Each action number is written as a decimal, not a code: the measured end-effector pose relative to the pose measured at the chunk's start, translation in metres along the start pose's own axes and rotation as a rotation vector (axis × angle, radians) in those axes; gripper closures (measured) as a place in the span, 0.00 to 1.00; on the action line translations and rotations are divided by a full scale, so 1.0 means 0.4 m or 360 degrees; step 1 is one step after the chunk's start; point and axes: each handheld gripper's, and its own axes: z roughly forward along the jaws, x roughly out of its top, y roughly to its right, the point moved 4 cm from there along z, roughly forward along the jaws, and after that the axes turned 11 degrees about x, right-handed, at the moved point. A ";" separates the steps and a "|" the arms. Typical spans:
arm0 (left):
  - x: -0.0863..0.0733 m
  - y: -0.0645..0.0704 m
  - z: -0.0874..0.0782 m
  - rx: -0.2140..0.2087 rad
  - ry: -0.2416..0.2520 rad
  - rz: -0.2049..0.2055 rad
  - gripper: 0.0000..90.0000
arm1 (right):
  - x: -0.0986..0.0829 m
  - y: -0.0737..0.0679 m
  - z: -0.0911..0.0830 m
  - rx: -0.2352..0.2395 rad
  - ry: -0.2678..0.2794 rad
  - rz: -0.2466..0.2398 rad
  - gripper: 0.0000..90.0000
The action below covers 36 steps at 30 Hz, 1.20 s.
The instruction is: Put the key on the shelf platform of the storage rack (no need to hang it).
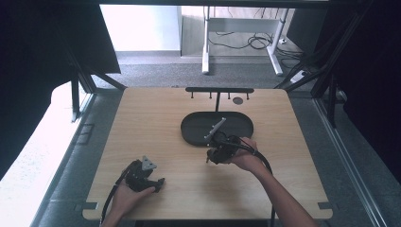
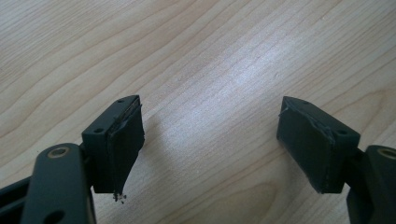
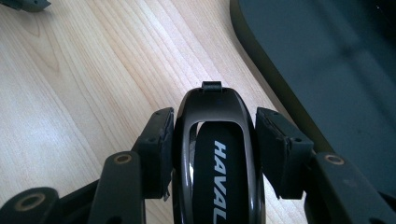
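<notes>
From the high view, the black oval tray [image 1: 236,124] lies on the wooden worktop [image 1: 156,123], with a black hook rack [image 1: 219,90] standing just beyond its far rim. The right gripper [image 1: 218,150] sits at the tray's near rim, held by the right hand [image 1: 246,158]; the left gripper [image 1: 142,176] is well apart from the tray, toward the worktop's near left edge, in the left hand [image 1: 126,196].

What the right gripper carries cannot be made out from above. The right gripper view shows it: a glossy black car key fob [image 3: 218,149] with a small loop at its tip and white letters "HAVAL" along its body, pinched between the two fingers [image 3: 156,144], which press on its sides. The fob hangs over bare wood just beside the tray's curved rim [image 3: 261,51].

The left gripper view shows its fingers [image 2: 122,140] spread wide with nothing between them, over plain wood grain.
</notes>
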 end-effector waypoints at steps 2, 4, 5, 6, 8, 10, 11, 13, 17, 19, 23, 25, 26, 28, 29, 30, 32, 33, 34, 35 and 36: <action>0.000 0.000 0.000 -0.0004 -0.0001 -0.0001 0.26 | 0.000 0.001 -0.001 0.0000 0.0004 0.0002 0.54; 0.000 -0.002 0.000 -0.0005 -0.0006 0.0004 0.25 | 0.000 0.002 -0.002 0.0010 0.0007 0.0006 0.54; 0.000 -0.001 0.001 -0.0006 -0.0003 -0.0005 0.25 | 0.000 0.003 -0.002 0.0011 0.0006 0.0004 0.54; 0.000 -0.001 0.001 -0.0007 -0.0003 -0.0002 0.25 | 0.001 0.004 -0.003 0.0004 0.0006 0.0003 0.54; 0.000 -0.002 0.001 -0.0007 -0.0003 -0.0002 0.25 | 0.004 0.006 -0.005 0.0009 0.0012 0.0006 0.54; 0.000 -0.001 0.001 -0.0006 -0.0001 -0.0004 0.25 | 0.008 0.009 -0.008 0.0007 0.0018 0.0013 0.54; 0.000 -0.001 0.001 -0.0007 -0.0002 -0.0004 0.25 | 0.011 0.012 -0.009 0.0013 0.0019 0.0009 0.54; 0.000 -0.001 0.000 -0.0007 -0.0005 0.0001 0.25 | 0.019 0.017 -0.012 0.0012 0.0027 0.0000 0.55; -0.001 -0.001 0.000 -0.0004 -0.0001 -0.0004 0.25 | 0.039 0.029 -0.019 0.0024 0.0038 0.0004 0.55; -0.001 -0.002 0.000 -0.0002 0.0000 -0.0003 0.25 | 0.049 0.037 -0.022 0.0031 0.0047 0.0008 0.55; 0.000 -0.003 0.000 0.0003 0.0006 -0.0014 0.25 | 0.068 0.052 -0.029 0.0034 0.0066 0.0016 0.54; 0.000 -0.004 -0.001 0.0002 0.0011 -0.0016 0.26 | 0.076 0.061 -0.033 0.0040 0.0075 0.0030 0.55; 0.000 -0.004 -0.002 0.0002 0.0014 -0.0022 0.26 | 0.079 0.066 -0.034 0.0039 0.0074 0.0032 0.55; 0.000 -0.005 -0.004 0.0007 0.0020 -0.0027 0.26 | 0.083 0.076 -0.035 0.0039 0.0083 0.0042 0.55; 0.000 -0.005 -0.004 0.0008 0.0022 -0.0029 0.26 | 0.085 0.084 -0.035 0.0044 0.0084 0.0040 0.55; 0.000 -0.005 -0.005 0.0008 0.0025 -0.0031 0.26 | 0.087 0.088 -0.035 0.0043 0.0087 0.0044 0.55; 0.001 -0.006 -0.007 0.0012 0.0034 -0.0037 0.26 | 0.091 0.101 -0.034 0.0040 0.0090 0.0059 0.55; 0.002 -0.007 -0.008 0.0011 0.0036 -0.0035 0.26 | 0.092 0.108 -0.034 0.0043 0.0092 0.0064 0.55; 0.002 -0.007 -0.008 0.0012 0.0036 -0.0038 0.26 | 0.094 0.115 -0.033 0.0039 0.0089 0.0061 0.55; 0.002 -0.007 -0.009 0.0013 0.0039 -0.0037 0.26 | 0.096 0.121 -0.032 0.0036 0.0090 0.0066 0.54; 0.002 -0.007 -0.009 0.0016 0.0039 -0.0042 0.26 | 0.098 0.126 -0.031 0.0039 0.0091 0.0074 0.55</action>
